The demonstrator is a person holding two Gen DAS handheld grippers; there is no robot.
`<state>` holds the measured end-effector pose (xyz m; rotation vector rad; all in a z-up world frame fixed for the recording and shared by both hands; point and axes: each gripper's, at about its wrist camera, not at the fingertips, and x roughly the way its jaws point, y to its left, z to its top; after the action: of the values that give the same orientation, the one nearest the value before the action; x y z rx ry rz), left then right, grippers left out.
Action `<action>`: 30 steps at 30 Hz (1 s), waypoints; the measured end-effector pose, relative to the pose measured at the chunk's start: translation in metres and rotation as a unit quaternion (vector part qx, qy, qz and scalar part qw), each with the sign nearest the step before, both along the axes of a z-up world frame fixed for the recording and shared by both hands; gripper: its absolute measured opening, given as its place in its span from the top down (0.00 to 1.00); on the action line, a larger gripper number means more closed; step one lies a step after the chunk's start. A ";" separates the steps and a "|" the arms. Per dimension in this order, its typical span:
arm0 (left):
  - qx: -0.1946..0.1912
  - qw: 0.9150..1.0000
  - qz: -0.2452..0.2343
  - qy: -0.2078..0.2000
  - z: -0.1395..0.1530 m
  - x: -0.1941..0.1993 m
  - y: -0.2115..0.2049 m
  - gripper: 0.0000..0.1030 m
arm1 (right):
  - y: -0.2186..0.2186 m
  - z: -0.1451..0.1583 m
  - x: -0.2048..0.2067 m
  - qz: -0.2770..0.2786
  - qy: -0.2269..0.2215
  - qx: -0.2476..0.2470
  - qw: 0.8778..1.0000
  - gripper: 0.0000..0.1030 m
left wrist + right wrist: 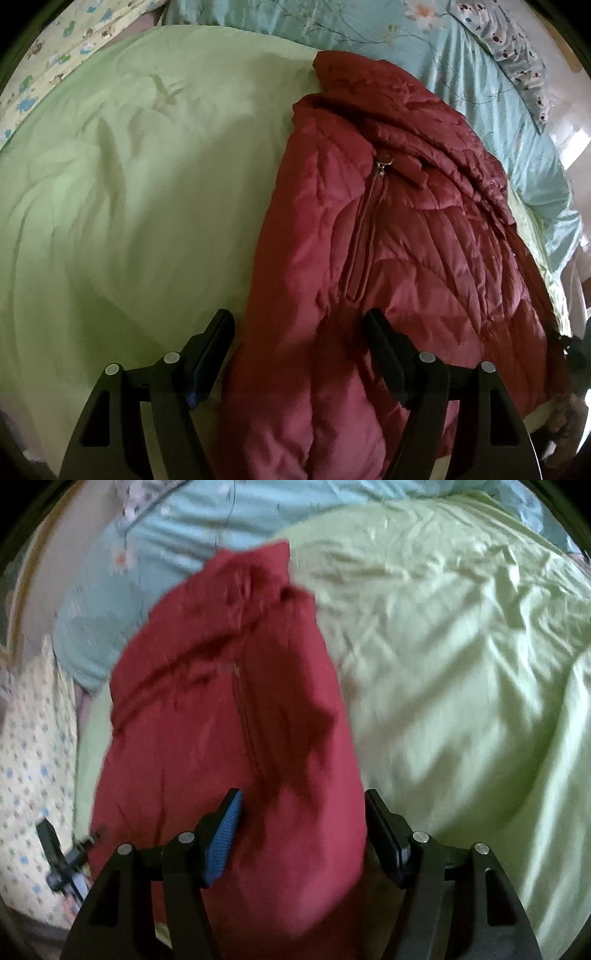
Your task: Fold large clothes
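Observation:
A dark red quilted puffer jacket (388, 240) lies folded into a long narrow shape on a light green bed cover (129, 192). A zipped pocket with a metal pull (379, 168) faces up. My left gripper (299, 321) is open and empty, its fingers spread over the jacket's near left edge, just above it. The jacket also shows in the right wrist view (221, 709), blurred. My right gripper (301, 801) is open and empty over the jacket's near end. The left gripper (66, 864) appears small at the lower left of the right wrist view.
A pale blue floral quilt (424, 44) lies beyond the jacket. A spotted pillow (517, 55) sits at the far right. A cream cartoon-print sheet (55, 48) runs along the far left. The bed's edge and floor (576, 147) show at right.

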<state>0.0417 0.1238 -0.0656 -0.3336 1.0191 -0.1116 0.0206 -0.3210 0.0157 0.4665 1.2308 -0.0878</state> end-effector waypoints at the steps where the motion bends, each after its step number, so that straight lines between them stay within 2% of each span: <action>1: -0.005 1.000 -0.003 -0.001 0.000 -0.002 0.002 0.29 | 0.001 0.001 -0.003 0.005 0.001 -0.001 1.000 0.35; 6: -0.040 0.999 -0.019 0.001 -0.003 -0.009 0.010 0.29 | 0.004 0.007 -0.020 0.033 0.005 0.001 0.999 0.39; 10: -0.052 0.998 -0.040 0.003 -0.004 -0.016 0.008 0.31 | 0.008 0.013 -0.031 0.054 0.001 -0.005 0.999 0.61; 12: -0.046 0.998 -0.052 0.001 -0.003 -0.019 0.004 0.31 | 0.009 0.015 -0.035 0.061 -0.005 0.002 0.998 0.65; 18: -0.024 0.997 -0.070 0.001 -0.001 -0.022 -0.009 0.32 | 0.014 0.012 -0.031 0.061 0.011 -0.005 0.998 0.58; 25: -0.026 0.997 -0.076 0.008 -0.003 -0.023 -0.010 0.32 | 0.014 0.010 -0.029 0.068 0.010 0.008 0.998 0.52; 30: -0.016 0.996 -0.081 0.021 -0.006 -0.026 -0.013 0.32 | 0.015 0.010 -0.031 0.077 0.015 0.010 0.997 0.52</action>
<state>0.0161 0.1108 -0.0716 -0.2831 1.0859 -0.2693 -0.0103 -0.3055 0.0262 0.3886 1.2946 0.0489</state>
